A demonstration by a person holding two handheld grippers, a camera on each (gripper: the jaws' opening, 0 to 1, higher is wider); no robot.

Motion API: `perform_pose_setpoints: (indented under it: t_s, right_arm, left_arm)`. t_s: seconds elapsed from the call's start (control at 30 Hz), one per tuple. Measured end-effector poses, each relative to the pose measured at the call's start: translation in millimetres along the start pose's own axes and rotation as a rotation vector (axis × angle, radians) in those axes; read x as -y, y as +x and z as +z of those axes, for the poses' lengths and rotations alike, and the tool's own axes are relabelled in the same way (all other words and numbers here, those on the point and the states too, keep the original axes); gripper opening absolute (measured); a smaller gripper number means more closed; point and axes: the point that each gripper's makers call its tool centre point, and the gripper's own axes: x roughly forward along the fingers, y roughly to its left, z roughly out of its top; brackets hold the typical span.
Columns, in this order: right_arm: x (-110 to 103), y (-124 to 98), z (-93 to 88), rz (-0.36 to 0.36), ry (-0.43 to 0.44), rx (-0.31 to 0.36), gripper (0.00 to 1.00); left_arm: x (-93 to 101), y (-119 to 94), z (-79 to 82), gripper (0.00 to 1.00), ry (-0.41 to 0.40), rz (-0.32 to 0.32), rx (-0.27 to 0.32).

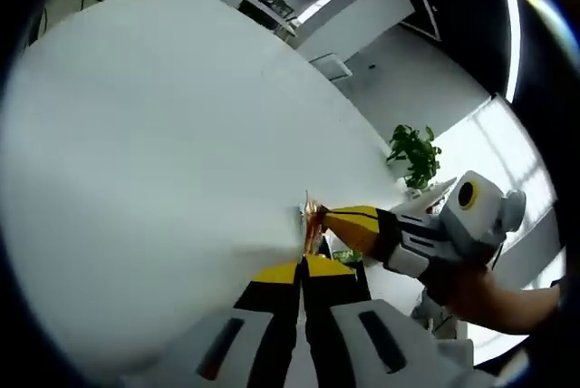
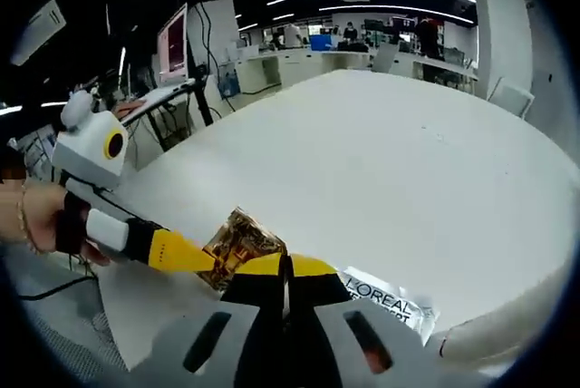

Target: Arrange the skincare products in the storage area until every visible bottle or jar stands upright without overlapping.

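Both cams rode low, close over white counter (image 1: 154, 152). Left gripper view faced across it toward a plant (image 1: 415, 154); right gripper view faced toward office desks (image 2: 299, 62). Shared: counter, gold packet (image 2: 237, 245), each other's tool.

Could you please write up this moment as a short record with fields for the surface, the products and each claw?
surface: white table, broad and bare beyond the claws
gold sachet: crinkled, amber-gold, pinched at one edge by the left claw
white sachet: lies flat on the table beside the right claw, L'Oreal lettering showing
left claw state: jaws closed on the gold sachet
right claw state: jaws together, whether they hold anything cannot be told
background: potted plant past the table edge
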Motion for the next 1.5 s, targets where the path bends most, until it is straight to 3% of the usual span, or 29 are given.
perform_pose_setpoints:
  t_s: [0.27, 0.53, 0.67, 0.73, 0.83, 1.0, 1.13, 1.23, 1.3, 1.43, 1.5]
  right_arm:
    - [6.5, 19.9, -8.7, -0.003, -0.046, -0.043, 0.01]
    - [8.8, 32.0, -8.9, -0.012, -0.149, -0.071, 0.01]
    - [9.6, 32.7, -11.5, -0.013, -0.165, -0.077, 0.01]
    - [8.8, 32.3, -12.0, -0.011, -0.168, -0.080, 0.01]
    - [6.8, 37.4, -15.8, -0.007, -0.188, -0.090, 0.02]
    - [9.4, 38.1, -12.8, -0.025, -0.203, -0.082, 0.01]
    - [11.4, 39.1, -11.5, -0.010, -0.209, -0.080, 0.02]
    - [11.4, 37.1, -11.9, -0.009, -0.209, -0.079, 0.02]
    - [11.0, 38.3, -12.7, -0.006, -0.219, -0.078, 0.01]
    - [7.2, 37.0, -13.3, 0.019, -0.278, -0.088, 0.01]
    - [5.4, 36.8, -13.3, 0.031, -0.307, -0.092, 0.01]
  left_arm:
    - [-16.5, 12.9, 3.2, 0.01, 0.002, 0.036, -0.025]
    - [-23.9, 19.6, 8.4, 0.01, 0.033, 0.034, -0.026]
    - [-17.6, 19.5, 4.2, 0.01, 0.159, 0.040, -0.046]
    - [-22.5, 17.1, 5.3, 0.01, 0.260, 0.071, -0.053]
    - [-21.4, 14.8, 3.9, 0.02, 0.335, 0.070, -0.085]
    - [-23.9, 9.8, 9.0, 0.07, 0.647, 0.159, -0.138]
    - [-6.6, 13.2, 18.4, 0.08, 0.830, 0.137, -0.124]
    - [1.9, 22.8, 24.1, 0.14, 0.922, 0.118, -0.113]
    - [5.1, 32.3, 21.4, 0.19, 0.936, 0.104, -0.123]
    - [-4.1, 45.8, 16.2, 0.21, 1.042, 0.124, -0.178]
    - [-10.7, 50.0, 13.1, 0.22, 1.056, 0.132, -0.195]
